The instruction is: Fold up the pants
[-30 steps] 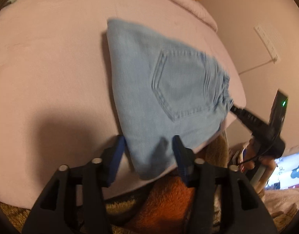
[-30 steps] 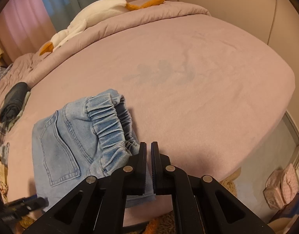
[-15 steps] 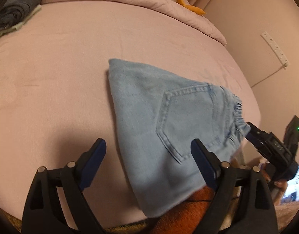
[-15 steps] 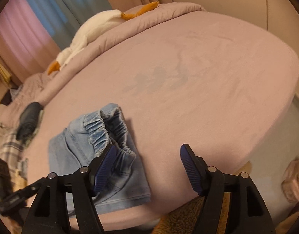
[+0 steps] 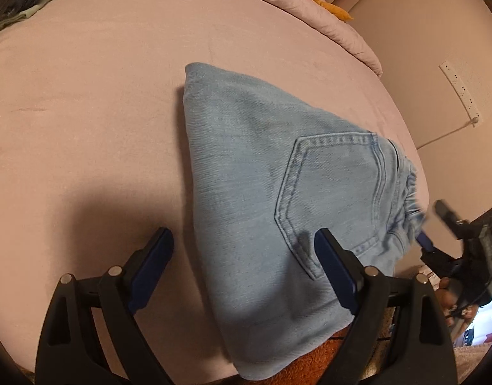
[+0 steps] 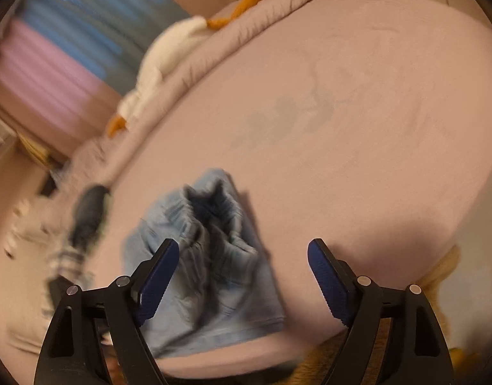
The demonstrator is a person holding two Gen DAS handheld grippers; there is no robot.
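Note:
The light blue denim pants [image 5: 278,192] lie folded into a compact stack at the near edge of the pink bed [image 5: 85,112], back pocket up, one corner hanging over the edge. My left gripper [image 5: 246,272] is open and empty, its jaws wide, just above the near part of the stack. The right gripper shows at the right of that view [image 5: 438,237]. In the blurred right wrist view the pants [image 6: 207,256] show their elastic waistband; my right gripper [image 6: 242,276] is open and empty above their near end.
A white and orange plush toy [image 6: 169,61] lies along the rolled duvet [image 6: 278,9] at the far side. Dark folded clothes [image 6: 89,215] sit at the left. An orange rug [image 5: 310,362] lies below the bed edge. A power strip [image 5: 459,89] hangs on the wall.
Both grippers have opened, the right from fully shut, and pulled back from the pants. The folded stack stays on the bed. The right view now swings and blurs.

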